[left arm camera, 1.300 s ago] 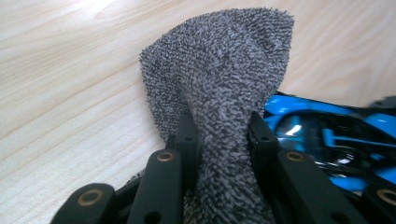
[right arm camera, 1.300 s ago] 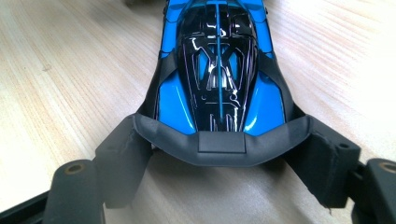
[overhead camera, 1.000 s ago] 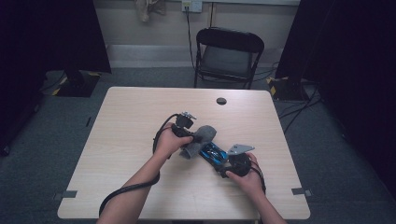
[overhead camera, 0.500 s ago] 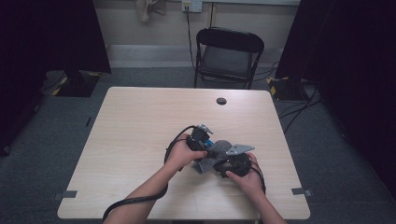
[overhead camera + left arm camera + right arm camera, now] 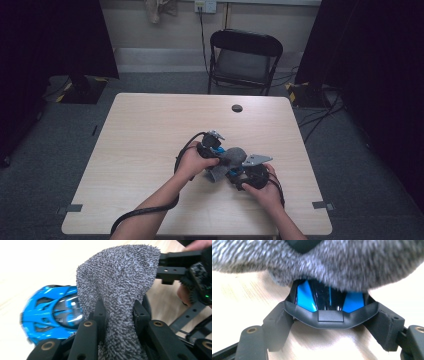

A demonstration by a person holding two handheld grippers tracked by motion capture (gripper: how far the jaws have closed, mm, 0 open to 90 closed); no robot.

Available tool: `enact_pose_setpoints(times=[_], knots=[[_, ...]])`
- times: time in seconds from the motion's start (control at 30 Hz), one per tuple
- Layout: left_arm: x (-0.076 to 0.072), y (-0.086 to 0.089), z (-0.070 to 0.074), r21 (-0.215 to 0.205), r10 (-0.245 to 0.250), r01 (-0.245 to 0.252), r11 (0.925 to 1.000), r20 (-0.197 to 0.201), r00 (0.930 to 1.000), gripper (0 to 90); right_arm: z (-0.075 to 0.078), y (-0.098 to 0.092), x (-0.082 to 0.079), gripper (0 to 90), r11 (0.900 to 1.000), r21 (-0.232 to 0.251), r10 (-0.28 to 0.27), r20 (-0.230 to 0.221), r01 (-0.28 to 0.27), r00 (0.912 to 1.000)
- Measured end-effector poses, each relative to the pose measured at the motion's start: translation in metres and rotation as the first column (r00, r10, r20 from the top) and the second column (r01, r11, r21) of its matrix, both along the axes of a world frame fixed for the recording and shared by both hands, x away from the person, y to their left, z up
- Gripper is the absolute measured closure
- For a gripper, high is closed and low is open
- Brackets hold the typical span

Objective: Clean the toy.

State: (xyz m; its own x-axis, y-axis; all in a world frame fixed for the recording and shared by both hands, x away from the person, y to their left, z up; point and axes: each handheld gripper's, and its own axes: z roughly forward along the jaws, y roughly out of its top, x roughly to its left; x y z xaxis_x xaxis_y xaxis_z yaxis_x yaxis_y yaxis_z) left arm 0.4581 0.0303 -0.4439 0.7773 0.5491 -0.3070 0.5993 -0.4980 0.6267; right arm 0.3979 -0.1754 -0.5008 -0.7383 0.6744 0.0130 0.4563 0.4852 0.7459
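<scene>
Cloth (image 5: 226,164) now draped over blue toy car (image 5: 50,312), nose toward left tongs (image 5: 216,150).

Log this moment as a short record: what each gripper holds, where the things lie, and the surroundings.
left gripper: shut on grey terry cloth
right gripper: shut on blue and black toy car, jaws at both its sides
cloth position: draped over the car, above it in the right gripper view
surface: light wooden table
on table, far side: small black round disc
background: black folding chair behind the table
</scene>
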Motion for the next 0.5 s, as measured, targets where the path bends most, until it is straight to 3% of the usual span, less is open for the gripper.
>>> enact_pose_setpoints(times=[0.13, 0.23, 0.5], knots=[[0.008, 0.008, 0.001, 0.024, 0.028, -0.028, 0.9993, 0.013, 0.9995, 71.4, 0.000, 0.000, 0.000, 25.3, 1.000, 0.000, 0.001, 0.001, -0.001, 1.0000], [0.015, 0.014, 0.000, 0.023, 0.067, -0.068, 0.9975, 0.012, 0.9976, 71.4, 0.000, 0.000, 0.000, 25.3, 1.000, 0.001, 0.001, 0.000, -0.001, 1.0000], [0.026, 0.024, -0.002, 0.031, 0.114, -0.114, 0.9930, 0.010, 0.9935, 71.4, 0.000, 0.000, 0.000, 25.3, 1.000, 0.000, 0.002, 0.001, -0.002, 1.0000]])
